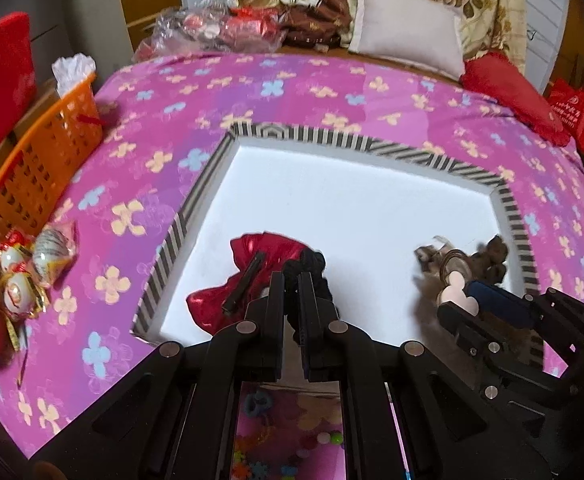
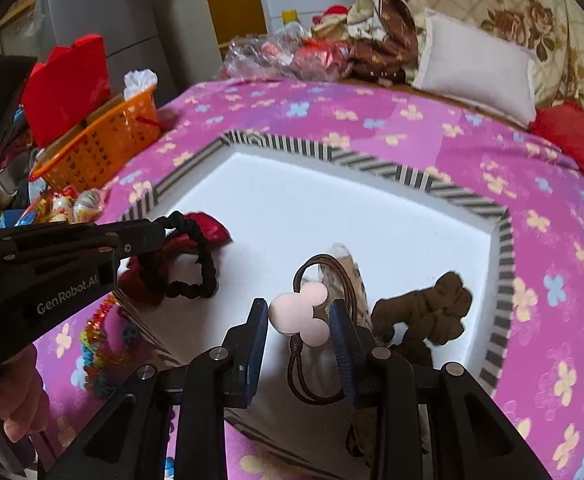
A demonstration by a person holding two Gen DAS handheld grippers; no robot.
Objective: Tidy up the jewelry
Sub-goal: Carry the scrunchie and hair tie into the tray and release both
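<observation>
On the bed point(image 1: 292, 92), over a pink flowered sheet, sits a shallow white tray point(image 1: 352, 200) with a striped rim. Most of its floor is bare toward the far side; the near part is crowded. Left gripper point(image 1: 290, 280) is clamped tight on a black scrunchie point(image 2: 195, 264), hanging just over a red pouch point(image 1: 259, 256) in the tray's near left corner. Right gripper point(image 2: 299, 316) is pinching a pink charm point(image 2: 300, 314) on a brown hair tie point(image 2: 312, 380), with a brown scrunchie point(image 2: 424, 308) beside it near the right rim. Orange basket point(image 1: 39, 160) and wrapped sweets point(image 1: 31, 268) crowd the left edge; pillow point(image 1: 408, 36) and blankets sit behind.
</observation>
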